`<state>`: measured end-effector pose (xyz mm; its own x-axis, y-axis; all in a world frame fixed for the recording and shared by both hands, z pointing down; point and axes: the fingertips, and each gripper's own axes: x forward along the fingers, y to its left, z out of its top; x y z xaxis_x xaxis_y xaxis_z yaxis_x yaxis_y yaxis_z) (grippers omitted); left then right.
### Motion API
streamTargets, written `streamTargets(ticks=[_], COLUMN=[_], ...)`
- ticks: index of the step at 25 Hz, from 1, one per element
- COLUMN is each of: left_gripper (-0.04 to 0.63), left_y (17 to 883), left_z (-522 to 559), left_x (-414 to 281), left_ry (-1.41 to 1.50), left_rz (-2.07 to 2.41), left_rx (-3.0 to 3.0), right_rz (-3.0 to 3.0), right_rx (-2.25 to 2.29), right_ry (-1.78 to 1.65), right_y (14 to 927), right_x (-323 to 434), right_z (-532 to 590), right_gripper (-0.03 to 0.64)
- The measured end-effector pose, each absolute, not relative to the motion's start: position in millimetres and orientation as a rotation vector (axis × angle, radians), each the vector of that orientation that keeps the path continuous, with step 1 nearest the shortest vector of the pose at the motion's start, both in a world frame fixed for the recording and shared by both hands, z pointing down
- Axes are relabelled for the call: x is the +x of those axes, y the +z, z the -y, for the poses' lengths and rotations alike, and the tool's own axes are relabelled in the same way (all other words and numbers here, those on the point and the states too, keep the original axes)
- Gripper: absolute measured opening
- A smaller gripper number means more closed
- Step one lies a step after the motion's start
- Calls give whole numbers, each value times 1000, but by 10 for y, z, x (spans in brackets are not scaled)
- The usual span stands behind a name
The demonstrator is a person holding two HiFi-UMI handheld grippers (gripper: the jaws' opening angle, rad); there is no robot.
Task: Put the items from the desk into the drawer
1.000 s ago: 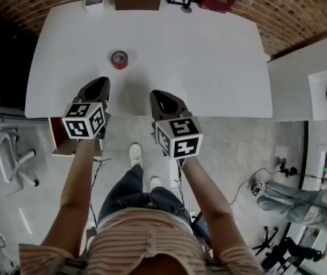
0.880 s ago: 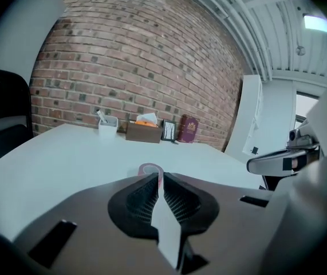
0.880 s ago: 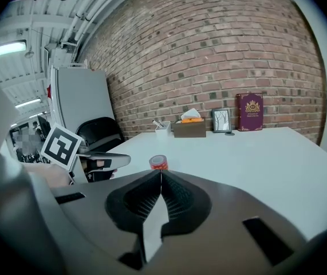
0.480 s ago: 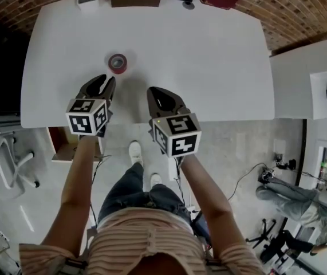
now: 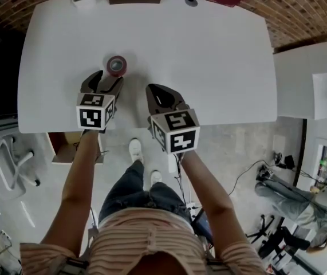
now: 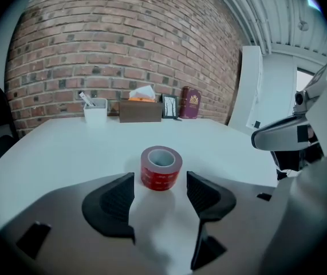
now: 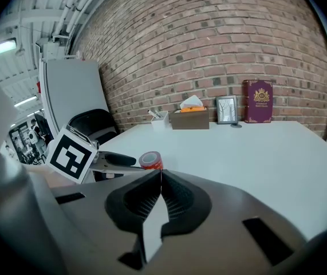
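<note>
On white desk (image 5: 209, 67), red tape roll (image 5: 116, 65) stands just ahead of L gripper (image 5: 107, 79); jaws just been opening, now wide apart, touching nothing. R gripper (image 5: 154, 89) jaws pressed together, empty.

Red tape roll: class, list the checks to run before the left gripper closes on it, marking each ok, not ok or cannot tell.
1. Jaws of the left gripper apart, having just been opening: ok.
2. The red tape roll centred on the gap: ok.
3. Roll deep enough between the pads: not ok, it sits only at their tips, untouched.
4. Roll lying flat on the white desk, hole up, nothing beside it: ok.
5. The right gripper shut, empty, clear of the roll: ok.
6. The drawer open and ready: cannot tell.
</note>
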<state>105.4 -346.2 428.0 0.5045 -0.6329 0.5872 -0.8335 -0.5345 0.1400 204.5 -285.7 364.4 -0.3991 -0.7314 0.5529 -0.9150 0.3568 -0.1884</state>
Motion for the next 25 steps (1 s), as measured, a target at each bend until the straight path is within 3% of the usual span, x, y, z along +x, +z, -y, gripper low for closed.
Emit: streamTargets(ticks=[25], left_gripper=[288], left_y=[4480], left_z=[3928], left_x=[1307], left_ry=[911], left_rz=[1227], left_rx=[2376], right_rz=[2138], right_rx=[1304], right_ry=[730], right_y=[4011], right_x=[1871], right_z=[3327], right_gripper=[17])
